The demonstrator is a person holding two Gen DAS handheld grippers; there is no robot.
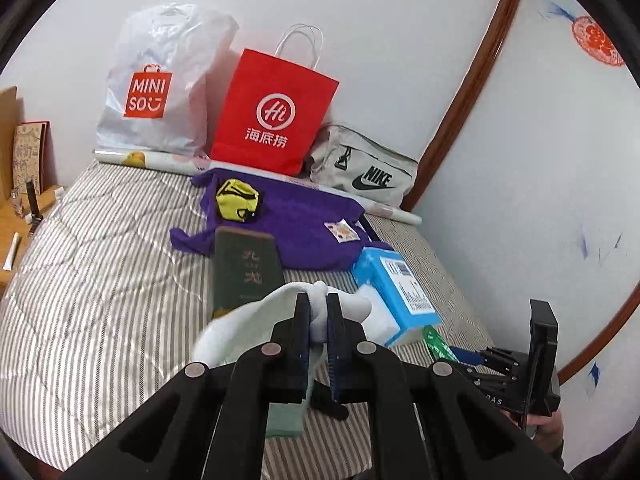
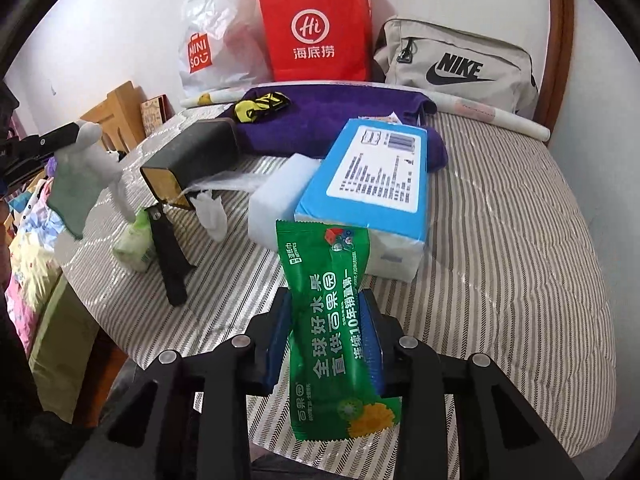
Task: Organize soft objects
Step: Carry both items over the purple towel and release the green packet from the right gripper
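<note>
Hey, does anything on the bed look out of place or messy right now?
Yes. The dark green book lies among the soft things, its near end raised off the striped bedcover, apparently propped on crumpled clear plastic. A blue tissue pack sits tilted on a white block.

Book (image 1: 244, 268) left of tissue pack (image 1: 394, 296) — cloth (image 1: 296, 232) behind both, bags against wall.

The red Haidilao paper bag (image 1: 276, 116) stood against the white wall at the far edge of the striped bed (image 1: 100, 280). Left of that bag leaned a white Miniso plastic bag (image 1: 160, 80). In front of the bag, nearer the camera, lay a dark green book (image 1: 244, 268). Far left of it stood a wooden nightstand (image 1: 16, 248).
</note>
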